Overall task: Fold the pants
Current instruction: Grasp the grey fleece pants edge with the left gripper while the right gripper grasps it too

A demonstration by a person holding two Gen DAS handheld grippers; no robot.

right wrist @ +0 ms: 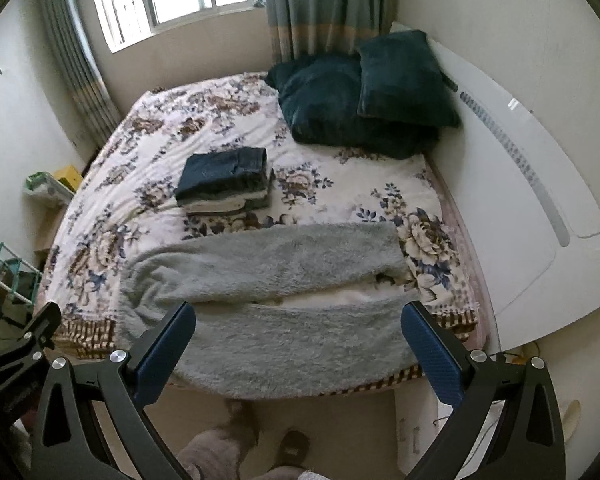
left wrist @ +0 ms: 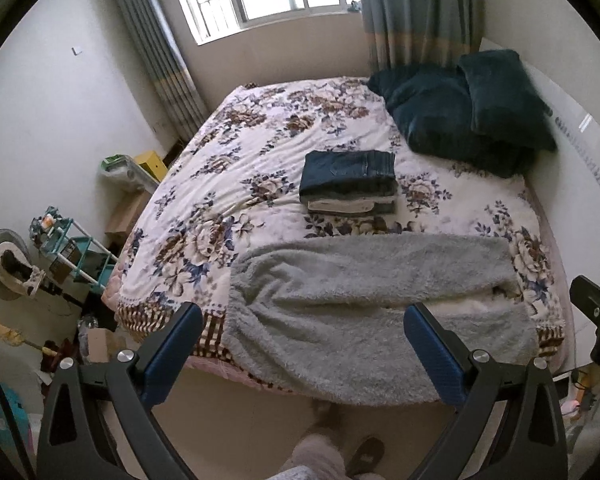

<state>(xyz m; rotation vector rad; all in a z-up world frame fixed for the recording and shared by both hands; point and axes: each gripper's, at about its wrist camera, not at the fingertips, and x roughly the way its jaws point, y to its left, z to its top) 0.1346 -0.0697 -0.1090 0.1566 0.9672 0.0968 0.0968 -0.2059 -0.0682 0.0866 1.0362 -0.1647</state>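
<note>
Grey fuzzy pants point(left wrist: 360, 304) lie spread sideways across the near edge of the floral bed, the two legs side by side with the white lining showing at the right end; they also show in the right wrist view point(right wrist: 268, 304). My left gripper point(left wrist: 304, 320) is open and empty, held above the near edge of the pants. My right gripper point(right wrist: 300, 320) is open and empty, also above the near edge. A corner of the right gripper shows at the right of the left wrist view point(left wrist: 596, 312).
A stack of folded clothes with dark jeans on top point(left wrist: 350, 180) sits mid-bed behind the pants. Dark teal pillows point(left wrist: 468, 112) lie at the back right by a white headboard point(right wrist: 540, 208). A shelf and clutter point(left wrist: 72, 256) stand on the floor to the left.
</note>
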